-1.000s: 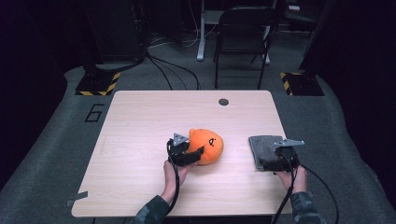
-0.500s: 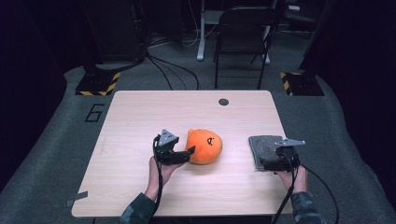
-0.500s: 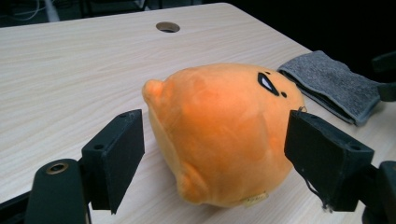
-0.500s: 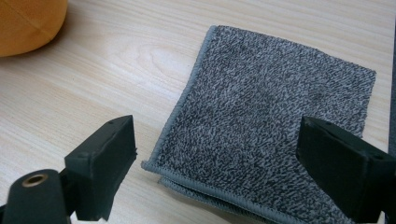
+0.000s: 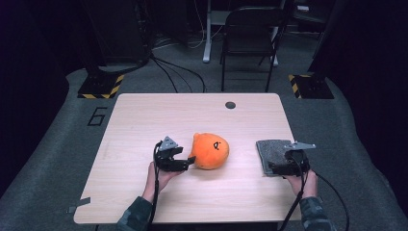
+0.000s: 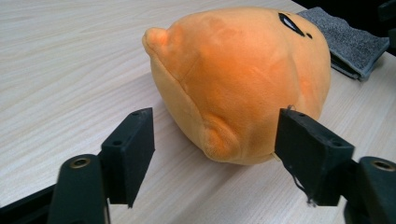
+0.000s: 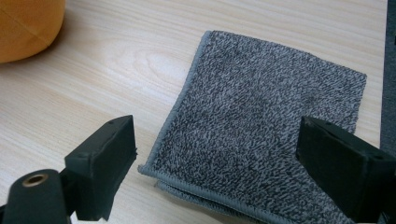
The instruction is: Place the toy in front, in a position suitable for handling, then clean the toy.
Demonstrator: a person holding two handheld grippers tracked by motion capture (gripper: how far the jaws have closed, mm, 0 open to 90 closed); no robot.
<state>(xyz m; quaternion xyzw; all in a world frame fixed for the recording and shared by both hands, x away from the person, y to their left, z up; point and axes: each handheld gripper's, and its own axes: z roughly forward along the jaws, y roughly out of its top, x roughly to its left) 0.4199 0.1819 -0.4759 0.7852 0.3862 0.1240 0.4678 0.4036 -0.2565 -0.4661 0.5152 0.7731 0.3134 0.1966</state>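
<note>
Resting on the pale wooden table (image 5: 144, 125), the orange plush toy (image 5: 210, 150) sits near the middle, a little toward the person's side, its black stitched face turned up and toward the right. Left gripper (image 5: 185, 164) lies level just left of the toy, held in the left hand (image 5: 161, 175), pointing at the toy's left flank. In the left gripper view, the 2 black jaws stand apart with the toy's lower seam and a small rounded nub between and just beyond them; the right jaw sits close against the plush surface, the left jaw clear of it, so nothing is gripped. Those jaws have just been closing a little, toy not clamped.

Folded grey cloth (image 5: 272, 155) lies near the table's right edge, well apart from the toy. Right gripper (image 5: 275, 168) sits at the cloth's near edge, held in the right hand (image 5: 302, 182). In the right gripper view, its jaws stand wide, spanning the cloth's near corner, pads off the fabric; 2 stacked hem edges show at the fold.

Small dark round hole (image 5: 230, 105) marks the table's far edge.
</note>
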